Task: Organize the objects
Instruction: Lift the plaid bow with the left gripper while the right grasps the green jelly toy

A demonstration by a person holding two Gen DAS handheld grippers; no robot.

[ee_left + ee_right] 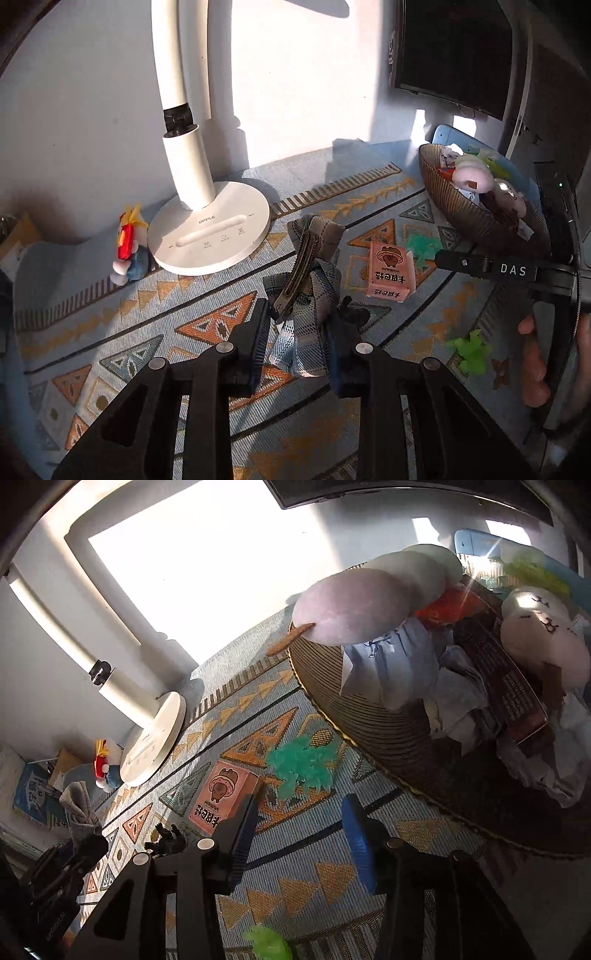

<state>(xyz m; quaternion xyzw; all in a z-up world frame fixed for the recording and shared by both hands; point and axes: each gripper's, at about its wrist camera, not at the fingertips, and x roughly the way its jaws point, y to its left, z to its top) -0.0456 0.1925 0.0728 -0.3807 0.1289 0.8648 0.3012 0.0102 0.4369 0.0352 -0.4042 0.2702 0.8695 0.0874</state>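
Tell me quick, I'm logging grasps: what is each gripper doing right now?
Left gripper: closed on the plaid bow hair clip.
Right gripper: open, holding nothing.

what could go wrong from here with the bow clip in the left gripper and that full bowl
1. The left gripper pinches only the lower fabric of the plaid bow clip; most of it sticks out beyond the jaws, so it could slip or swing loose on the way.
2. The brown bowl is already heaped, and the pink plush overhangs its rim; adding the clip might tip something out.
3. The pink box lies close by and could get knocked.
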